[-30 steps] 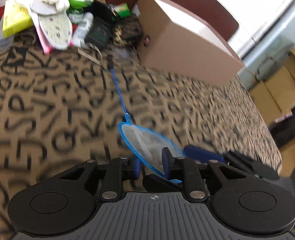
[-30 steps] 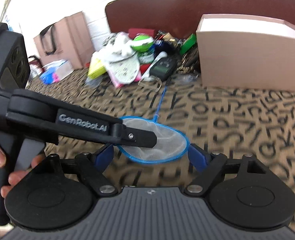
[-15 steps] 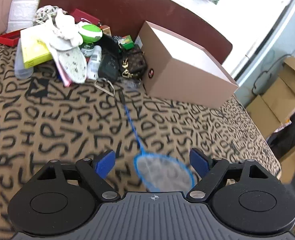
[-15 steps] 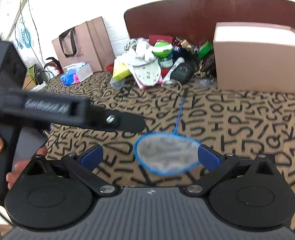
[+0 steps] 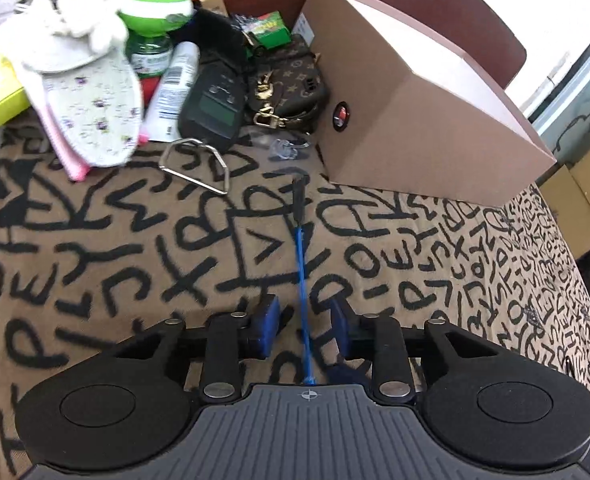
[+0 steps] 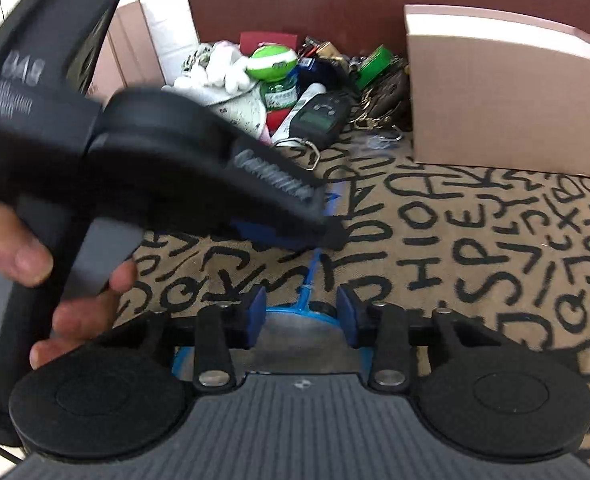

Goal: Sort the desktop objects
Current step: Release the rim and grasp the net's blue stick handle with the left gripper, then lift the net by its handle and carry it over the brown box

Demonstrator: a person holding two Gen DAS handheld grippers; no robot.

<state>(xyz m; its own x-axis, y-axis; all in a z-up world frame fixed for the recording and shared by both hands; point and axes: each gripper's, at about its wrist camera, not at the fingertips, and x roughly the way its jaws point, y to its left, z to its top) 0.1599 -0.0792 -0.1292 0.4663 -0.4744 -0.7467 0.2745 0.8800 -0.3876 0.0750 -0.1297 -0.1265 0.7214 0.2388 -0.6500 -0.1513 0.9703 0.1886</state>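
Observation:
A small blue fish net lies on the letter-print cloth. Its thin blue handle runs between the pads of my left gripper, which is open around it, pads apart from it. In the right wrist view the net's hoop lies under my right gripper, open over the hoop's neck. The left gripper crosses that view from the left, held by a hand, over the handle. A pile of small objects sits at the back.
A closed pink-brown box stands at the back right. The pile holds a green-white ball, a black digital scale with a metal hook, a brown patterned pouch, a slipper and a bottle. A headboard runs behind.
Both grippers have moved forward along the net and lower. The left gripper's jaws have narrowed around the handle. The right gripper's jaws have narrowed too.

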